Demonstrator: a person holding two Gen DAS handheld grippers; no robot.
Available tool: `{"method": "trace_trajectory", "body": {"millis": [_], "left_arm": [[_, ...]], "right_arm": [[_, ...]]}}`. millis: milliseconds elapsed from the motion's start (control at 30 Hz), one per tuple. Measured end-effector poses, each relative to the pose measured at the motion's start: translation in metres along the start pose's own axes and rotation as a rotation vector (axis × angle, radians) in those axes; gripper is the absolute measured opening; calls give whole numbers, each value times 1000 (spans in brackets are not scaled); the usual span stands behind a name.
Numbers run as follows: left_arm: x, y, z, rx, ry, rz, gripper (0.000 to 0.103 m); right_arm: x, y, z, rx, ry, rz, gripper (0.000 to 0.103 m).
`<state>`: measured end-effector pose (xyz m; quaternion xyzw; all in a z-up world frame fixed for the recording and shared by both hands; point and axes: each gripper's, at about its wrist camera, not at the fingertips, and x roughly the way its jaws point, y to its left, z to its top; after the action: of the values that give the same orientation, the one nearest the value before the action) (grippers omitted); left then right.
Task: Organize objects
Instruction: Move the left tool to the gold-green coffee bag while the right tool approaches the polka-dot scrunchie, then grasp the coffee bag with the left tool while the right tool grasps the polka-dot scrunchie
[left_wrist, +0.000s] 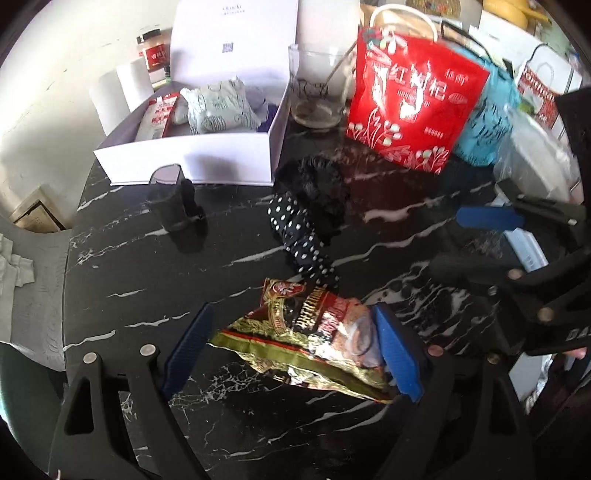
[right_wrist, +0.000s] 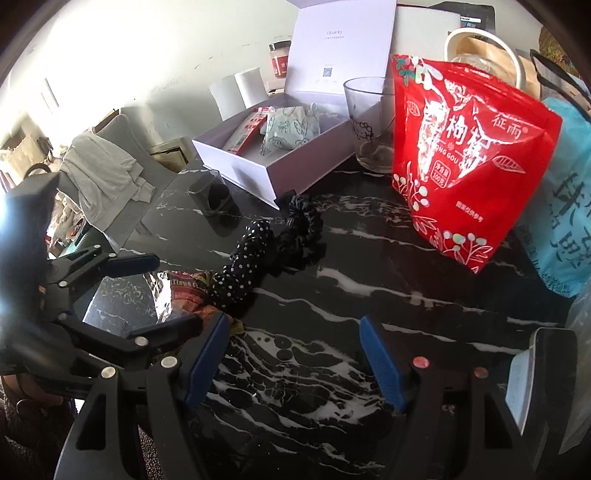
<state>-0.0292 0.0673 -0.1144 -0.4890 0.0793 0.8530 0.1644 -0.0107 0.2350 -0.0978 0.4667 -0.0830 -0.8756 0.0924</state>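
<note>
A crumpled gold, red and green snack packet (left_wrist: 306, 339) lies on the black marble table (left_wrist: 147, 280). My left gripper (left_wrist: 291, 354) is open around it: the right pad touches the packet's end and the left pad stands apart from it. In the right wrist view the packet (right_wrist: 184, 291) lies partly hidden under the left gripper (right_wrist: 173, 291). A polka-dot scrunchie (left_wrist: 303, 236) and a black scrunchie (left_wrist: 321, 188) lie just beyond. My right gripper (right_wrist: 293, 362) is open over bare table, with nothing between its pads.
An open white box (left_wrist: 192, 155) holding a patterned pouch and a red packet stands at the back left. A dark small cup (left_wrist: 173, 199) is before it. A glass (left_wrist: 317, 92), a red pouch (left_wrist: 413, 107) and a blue bag (left_wrist: 487, 122) crowd the back right.
</note>
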Motion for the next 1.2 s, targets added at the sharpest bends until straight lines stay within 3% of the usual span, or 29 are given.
{"method": "trace_trajectory", "body": {"millis": [167, 367, 600, 867, 1033, 1133, 1200], "left_arm": [[-1, 16, -6, -30, -16, -32, 86], [-6, 44, -16, -54, -13, 29, 86], [-8, 74, -27, -104, -31, 39, 86], [3, 105, -41, -178, -28, 5, 86], [2, 122, -49, -231, -52, -6, 84], [1, 127, -50, -242, -69, -26, 75], [2, 129, -51, -237, -81, -67, 63]], "right_arm": [[5, 1, 0, -2, 13, 9, 74], [11, 7, 2, -13, 12, 14, 74], [23, 25, 10, -43, 4, 42, 74], [48, 46, 19, -64, 16, 55, 73], [66, 56, 25, -72, 38, 48, 50], [75, 64, 25, -103, 54, 36, 43], [79, 68, 23, -120, 67, 26, 40]]}}
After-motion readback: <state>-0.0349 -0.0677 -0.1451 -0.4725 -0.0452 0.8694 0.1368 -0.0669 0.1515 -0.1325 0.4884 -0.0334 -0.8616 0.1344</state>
